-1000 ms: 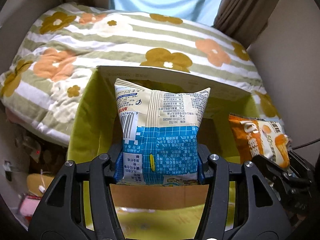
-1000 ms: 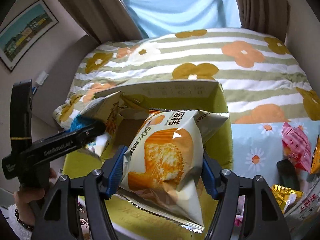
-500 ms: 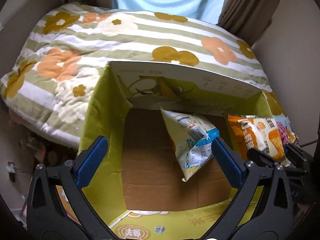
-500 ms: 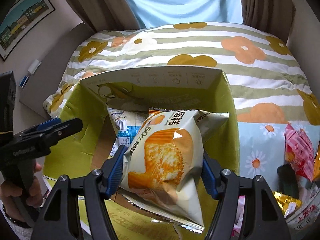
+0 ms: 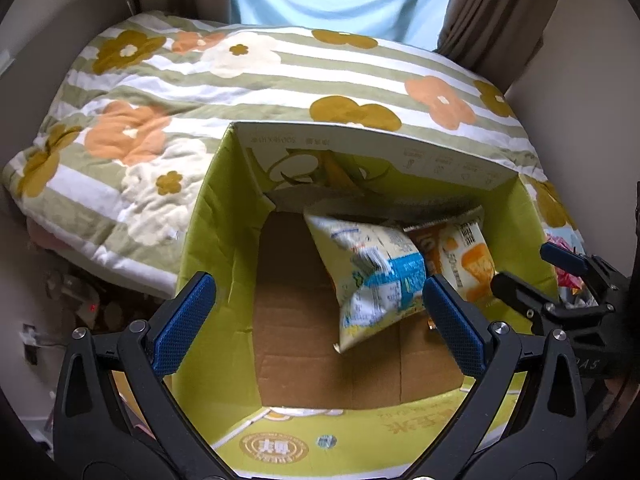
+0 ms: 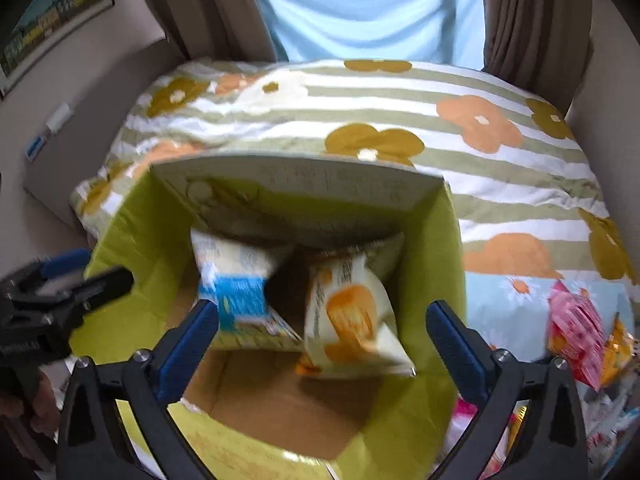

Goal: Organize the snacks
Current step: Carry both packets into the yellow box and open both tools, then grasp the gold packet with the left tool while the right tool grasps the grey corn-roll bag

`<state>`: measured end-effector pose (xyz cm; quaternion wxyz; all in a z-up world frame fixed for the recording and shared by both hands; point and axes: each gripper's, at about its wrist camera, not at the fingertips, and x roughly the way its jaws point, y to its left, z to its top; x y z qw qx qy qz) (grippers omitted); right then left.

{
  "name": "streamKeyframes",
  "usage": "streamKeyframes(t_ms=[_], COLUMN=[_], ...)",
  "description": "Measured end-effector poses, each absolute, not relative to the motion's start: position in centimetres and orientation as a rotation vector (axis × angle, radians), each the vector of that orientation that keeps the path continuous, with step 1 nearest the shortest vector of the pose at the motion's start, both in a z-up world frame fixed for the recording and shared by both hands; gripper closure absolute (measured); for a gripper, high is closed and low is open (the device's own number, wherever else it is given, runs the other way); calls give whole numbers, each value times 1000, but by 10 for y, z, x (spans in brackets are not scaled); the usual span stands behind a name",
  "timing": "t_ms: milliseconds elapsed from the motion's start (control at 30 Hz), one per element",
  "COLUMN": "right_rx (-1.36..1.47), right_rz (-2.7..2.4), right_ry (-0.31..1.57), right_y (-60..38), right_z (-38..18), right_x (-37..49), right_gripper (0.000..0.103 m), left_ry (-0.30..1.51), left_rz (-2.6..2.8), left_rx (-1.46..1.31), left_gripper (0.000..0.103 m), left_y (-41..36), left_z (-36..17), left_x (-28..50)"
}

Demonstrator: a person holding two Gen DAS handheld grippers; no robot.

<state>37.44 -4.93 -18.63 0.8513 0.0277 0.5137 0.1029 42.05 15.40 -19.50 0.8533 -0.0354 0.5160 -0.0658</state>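
Note:
A green cardboard box [image 5: 216, 248] stands open on the bed. Inside it a blue-and-white snack packet [image 5: 372, 276] leans against an orange-and-white packet [image 5: 468, 264]. My left gripper [image 5: 316, 284] hangs open over the box with nothing between its pads. My right gripper [image 6: 322, 308] has its jaws opening above the box [image 6: 432, 280]; the orange packet [image 6: 352, 316] is blurred below them, free of the pads, beside the blue packet [image 6: 232, 276]. Each gripper shows at the edge of the other's view: the right [image 5: 520, 264] and the left [image 6: 106, 268].
A striped quilt with orange and mustard flowers [image 5: 240, 80] lies behind the box. Several pink and orange snack packets [image 6: 576, 332] lie on a daisy-print cloth right of the box. A hand [image 6: 36, 408] holds the left gripper. Curtains hang at the back.
The left gripper opened and dropped the blue-and-white packet into the box. Then the right gripper opened and the orange packet fell in beside it.

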Motion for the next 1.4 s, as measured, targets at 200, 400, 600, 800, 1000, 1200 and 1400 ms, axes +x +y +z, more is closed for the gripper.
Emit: streamKeyframes(t_ms=[200, 400, 600, 800, 1000, 1200, 1400], right_rx=[74, 65, 123, 125, 146, 44, -53], right_rz=[222, 230, 194, 133, 107, 122, 183], right_ry=[1104, 1042, 1000, 946, 938, 922, 914], right_y=[-54, -56, -74, -109, -165, -223, -283], right_z=[-184, -156, -134, -112, -105, -107, -116], right_x=[359, 333, 308, 278, 242, 206, 178], right_gripper=[0, 0, 0, 0, 0, 0, 0], left_ry=[1076, 1031, 996, 980, 952, 949, 979], left_rz=[-144, -167, -228, -304, -386, -418, -431], left_rx=[-71, -65, -68, -64, -25, -6, -22], left_gripper=[0, 0, 0, 0, 0, 0, 0], left_y=[149, 142, 127, 94, 41, -28, -91], left_z=[-187, -166, -150, -137, -127, -130, -146], left_x=[403, 379, 360, 338, 310, 281, 259])
